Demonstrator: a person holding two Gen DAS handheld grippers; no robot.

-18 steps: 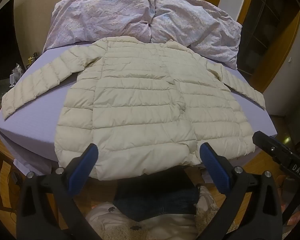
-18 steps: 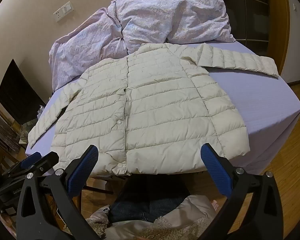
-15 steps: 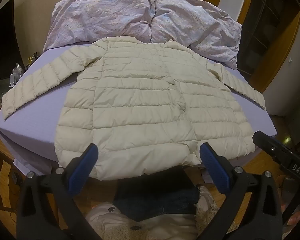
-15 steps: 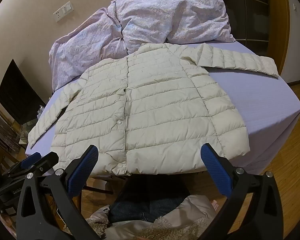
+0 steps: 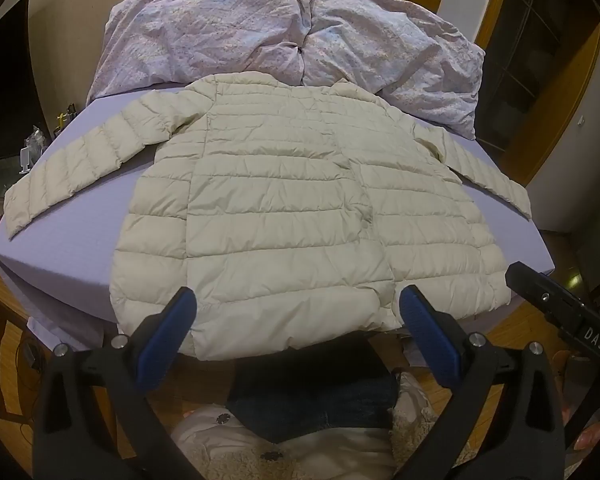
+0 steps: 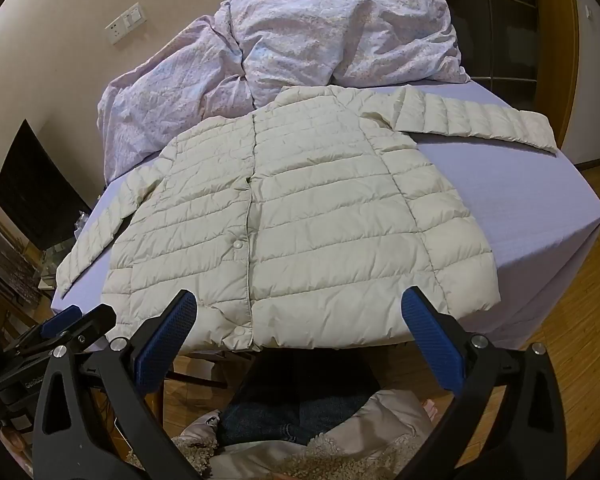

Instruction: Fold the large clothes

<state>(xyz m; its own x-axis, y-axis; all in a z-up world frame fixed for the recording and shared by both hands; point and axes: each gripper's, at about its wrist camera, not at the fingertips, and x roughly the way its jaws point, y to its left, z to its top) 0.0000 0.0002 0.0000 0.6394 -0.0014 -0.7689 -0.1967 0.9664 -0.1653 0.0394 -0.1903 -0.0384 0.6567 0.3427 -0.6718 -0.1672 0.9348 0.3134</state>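
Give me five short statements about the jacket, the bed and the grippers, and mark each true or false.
1. The jacket lies spread flat on the bed. True.
2. Both sleeves are folded over the chest. False: both stretch out sideways.
3. The left gripper is open and holds nothing. True.
4. The right gripper is clamped on the hem. False: it is open, clear of the hem.
5. A rumpled quilt lies beyond the collar. True.

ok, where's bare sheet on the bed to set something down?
Two free patches of sheet: one between the jacket body, its right sleeve and the bed's right edge; a smaller one below the left sleeve. The far end is crowded by the duvet.
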